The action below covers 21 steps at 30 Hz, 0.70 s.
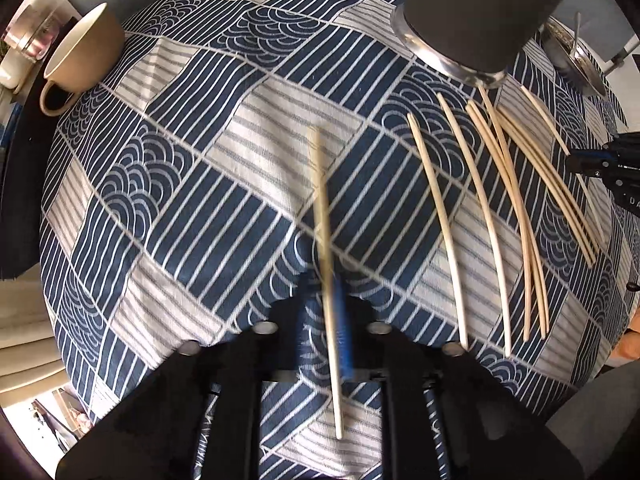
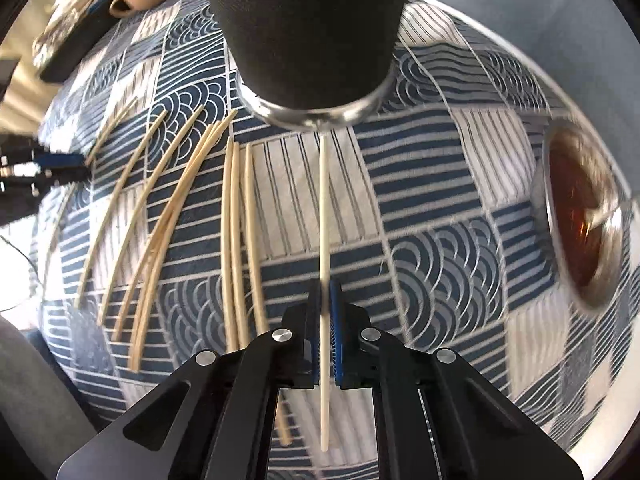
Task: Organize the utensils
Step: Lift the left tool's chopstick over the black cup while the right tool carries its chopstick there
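Observation:
My left gripper (image 1: 326,284) points down at the blue-and-white patterned tablecloth (image 1: 200,200) and is shut on one pale wooden chopstick (image 1: 322,200), which is blurred and runs out past both ends of the pads. My right gripper (image 2: 326,286) is likewise shut on a single chopstick (image 2: 325,220) that points at the base of a tall black holder with a steel rim (image 2: 308,28), also seen in the left wrist view (image 1: 480,12). Several loose chopsticks (image 2: 236,240) lie fanned out on the cloth to its left, and right of my left gripper (image 1: 480,200).
A beige mug (image 1: 80,52) stands at the far left edge of the table. A metal bowl with a spoon in it (image 2: 580,216) sits at the right, beyond the black holder (image 1: 572,56). The table's edge curves around close by.

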### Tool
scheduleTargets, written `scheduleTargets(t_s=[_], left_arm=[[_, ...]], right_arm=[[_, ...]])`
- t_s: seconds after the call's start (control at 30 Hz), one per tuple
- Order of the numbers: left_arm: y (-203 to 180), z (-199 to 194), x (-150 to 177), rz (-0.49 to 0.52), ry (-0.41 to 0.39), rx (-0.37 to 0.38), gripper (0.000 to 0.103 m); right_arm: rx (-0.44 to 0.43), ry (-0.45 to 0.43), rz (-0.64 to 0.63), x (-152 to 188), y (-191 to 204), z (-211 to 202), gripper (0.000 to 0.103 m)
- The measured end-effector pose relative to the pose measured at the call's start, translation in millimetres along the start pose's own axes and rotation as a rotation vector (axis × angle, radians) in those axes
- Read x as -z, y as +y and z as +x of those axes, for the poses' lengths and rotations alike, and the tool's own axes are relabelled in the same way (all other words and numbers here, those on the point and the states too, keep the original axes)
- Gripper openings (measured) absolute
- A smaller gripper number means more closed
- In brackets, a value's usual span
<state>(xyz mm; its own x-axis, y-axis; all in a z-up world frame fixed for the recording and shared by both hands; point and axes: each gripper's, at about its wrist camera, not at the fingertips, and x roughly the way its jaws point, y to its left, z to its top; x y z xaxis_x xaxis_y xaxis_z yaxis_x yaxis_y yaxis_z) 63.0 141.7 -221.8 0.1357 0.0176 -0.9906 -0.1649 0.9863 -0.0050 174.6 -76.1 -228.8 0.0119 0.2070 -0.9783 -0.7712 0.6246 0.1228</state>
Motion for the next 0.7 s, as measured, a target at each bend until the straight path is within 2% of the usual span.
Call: scheduleTargets(t_s=[0.13,0.17,0.23,0.33,0.47,0.6,0.7], left_arm=[[1,-2,26,0.020,-0.014,-0.023,0.005],[3,-1,34,0.020,-0.012,-0.021,0.005],[-4,-3,49,0.032,-0.009,-0.033,0.005],[-26,-17,68,0.057,-0.019,-0.091,0.005],[-28,-28,91,0.049,-0.037,-0.082,0.005],[-33,-53,101,0.059,-0.087,-0.084,0.005],[-41,-78,99,0.084,-0.134,-0.121,0.005]], right_arm=[[-0.041,-0.025,0.056,19,5,-11,0.005],[-0.048,-0.033,0.064,35,4,-18,0.005],[-0.059,-0.048,0.089,48,7,-27,0.004],[-0.076,-0.079,0.121,61,6,-43,0.004],[-0.097,-0.126,0.157,79,14,-65,0.005],[-0.127,-0.166,0.181,79,4,-82,0.005],[-0.124,-0.193,0.176,77,6,-89,0.005]])
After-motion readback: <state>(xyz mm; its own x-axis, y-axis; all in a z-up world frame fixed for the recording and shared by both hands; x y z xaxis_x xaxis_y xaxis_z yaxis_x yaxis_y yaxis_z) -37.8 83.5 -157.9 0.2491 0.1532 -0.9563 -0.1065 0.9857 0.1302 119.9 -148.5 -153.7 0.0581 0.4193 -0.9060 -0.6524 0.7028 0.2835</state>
